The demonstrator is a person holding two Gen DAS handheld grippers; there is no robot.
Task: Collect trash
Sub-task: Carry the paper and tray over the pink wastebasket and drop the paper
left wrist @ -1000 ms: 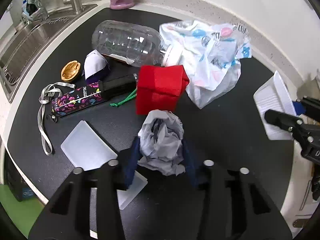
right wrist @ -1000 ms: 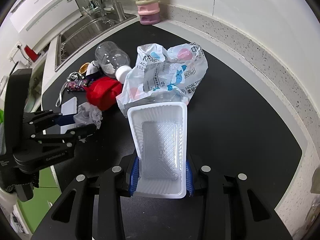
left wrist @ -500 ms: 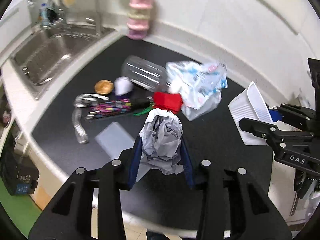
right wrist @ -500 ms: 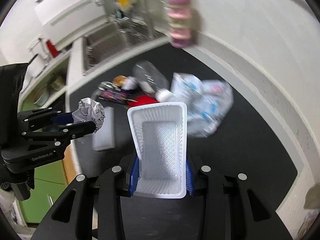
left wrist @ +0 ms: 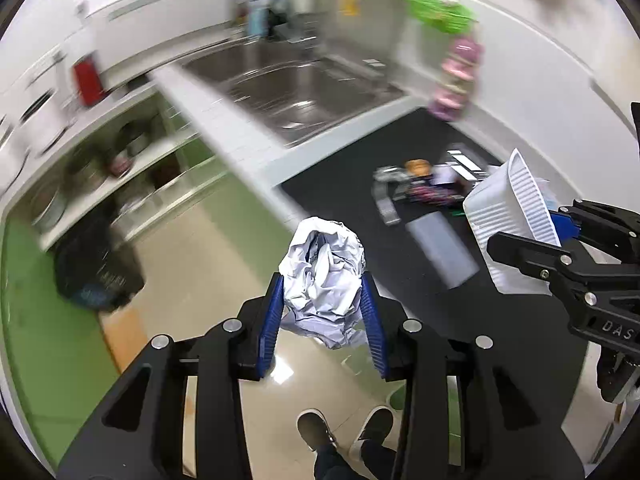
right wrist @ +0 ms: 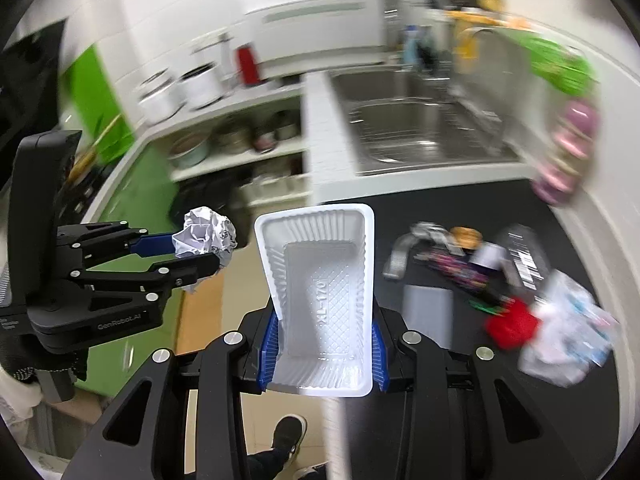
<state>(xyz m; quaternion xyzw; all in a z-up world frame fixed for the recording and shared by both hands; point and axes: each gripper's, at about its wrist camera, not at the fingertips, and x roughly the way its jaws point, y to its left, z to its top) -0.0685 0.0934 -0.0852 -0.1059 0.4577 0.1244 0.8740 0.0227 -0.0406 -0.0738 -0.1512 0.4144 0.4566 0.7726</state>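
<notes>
My left gripper (left wrist: 323, 300) is shut on a crumpled grey-white paper ball (left wrist: 324, 268), held out over the floor past the black counter's edge. My right gripper (right wrist: 320, 344) is shut on a white plastic food tray (right wrist: 320, 280) that stands upright between its blue pads. The paper ball (right wrist: 206, 236) and the left gripper (right wrist: 200, 250) also show at the left of the right wrist view. The tray (left wrist: 508, 220) and the right gripper (left wrist: 520, 236) appear at the right of the left wrist view. A dark bin with a black bag (left wrist: 96, 268) stands on the floor to the left.
On the black counter (right wrist: 460, 400) lie a red pouch (right wrist: 512, 326), a printed plastic bag (right wrist: 568, 332), a clear bottle (right wrist: 524, 248), a patterned case (right wrist: 456, 270), a lanyard (right wrist: 400, 254) and a flat white sheet (right wrist: 426, 304). A steel sink (left wrist: 300, 88) is behind. The person's shoes (left wrist: 344, 432) stand below.
Both grippers have lifted and swung left, away from the counter top and out over its edge and the floor, each keeping its load. The views have rolled; the sink and shelves now fill the background.
</notes>
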